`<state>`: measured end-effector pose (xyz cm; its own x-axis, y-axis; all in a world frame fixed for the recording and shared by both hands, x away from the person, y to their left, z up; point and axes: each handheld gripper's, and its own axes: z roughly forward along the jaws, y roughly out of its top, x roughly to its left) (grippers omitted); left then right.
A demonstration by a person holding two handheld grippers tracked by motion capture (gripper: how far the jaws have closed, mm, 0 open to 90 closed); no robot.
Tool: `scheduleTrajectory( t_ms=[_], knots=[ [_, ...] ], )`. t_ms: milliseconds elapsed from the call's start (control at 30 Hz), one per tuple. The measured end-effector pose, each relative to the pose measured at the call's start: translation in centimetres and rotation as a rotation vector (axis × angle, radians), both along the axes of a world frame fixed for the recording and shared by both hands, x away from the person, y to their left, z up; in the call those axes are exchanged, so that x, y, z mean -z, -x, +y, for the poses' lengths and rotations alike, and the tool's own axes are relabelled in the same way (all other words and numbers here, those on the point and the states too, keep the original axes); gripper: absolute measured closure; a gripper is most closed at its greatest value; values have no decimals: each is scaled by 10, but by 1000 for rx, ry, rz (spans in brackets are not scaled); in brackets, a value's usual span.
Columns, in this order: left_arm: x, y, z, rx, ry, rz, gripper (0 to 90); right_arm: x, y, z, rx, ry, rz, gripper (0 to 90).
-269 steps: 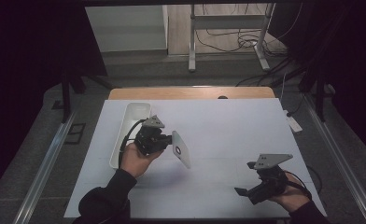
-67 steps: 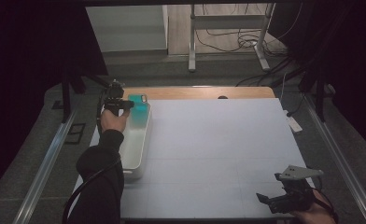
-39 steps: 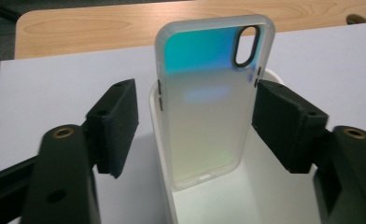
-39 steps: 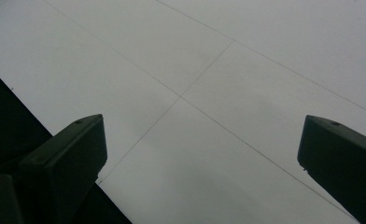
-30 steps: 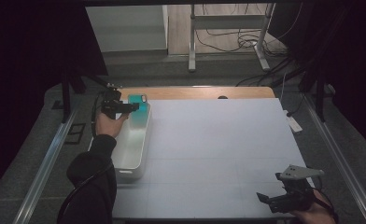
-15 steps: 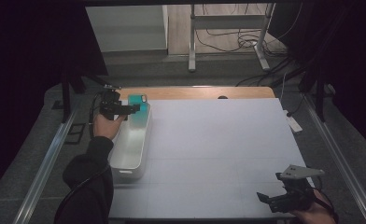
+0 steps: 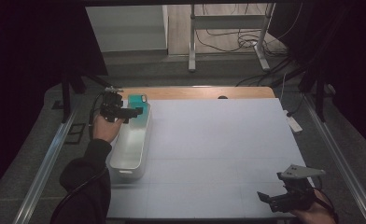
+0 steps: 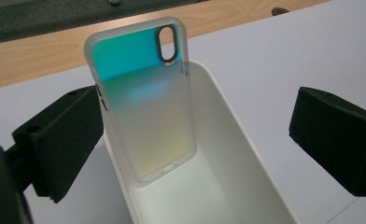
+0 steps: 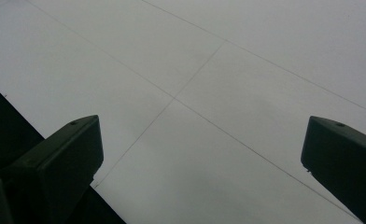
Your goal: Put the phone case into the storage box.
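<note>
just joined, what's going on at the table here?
A person is putting a phone case into the white bin at the table's left edge. The case stands tilted against the bin's far end. The left tongs have just been opening and now stand wide on either side of the case; one pad sits close by its edge, contact unclear. The right tongs rest open over the white mat, holding nothing.

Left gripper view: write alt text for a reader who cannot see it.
A translucent phone case, teal at its top, leans upright in the end of a white tray. The left gripper has just opened; its black jaws stand wide apart, clear of the case.
</note>
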<state>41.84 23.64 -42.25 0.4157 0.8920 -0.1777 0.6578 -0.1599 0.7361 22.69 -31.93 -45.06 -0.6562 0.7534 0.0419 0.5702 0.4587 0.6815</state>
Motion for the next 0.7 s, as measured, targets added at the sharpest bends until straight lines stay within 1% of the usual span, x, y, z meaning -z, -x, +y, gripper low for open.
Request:
scheduleTrajectory(
  t_ms=[233,467,567,700],
  knots=[
    [-1,8,-2,30,2,-23,21,0,1,0,12,-1,-9,0],
    [-2,18,-6,63,-18,-51,12,0,1,0,14,4,-12,0],
    [-1,22,-8,71,-9,-61,10,0,1,0,13,5,-13,0],
    [-1,26,-9,78,-12,-65,10,0,1,0,11,5,-11,0]
  ],
)
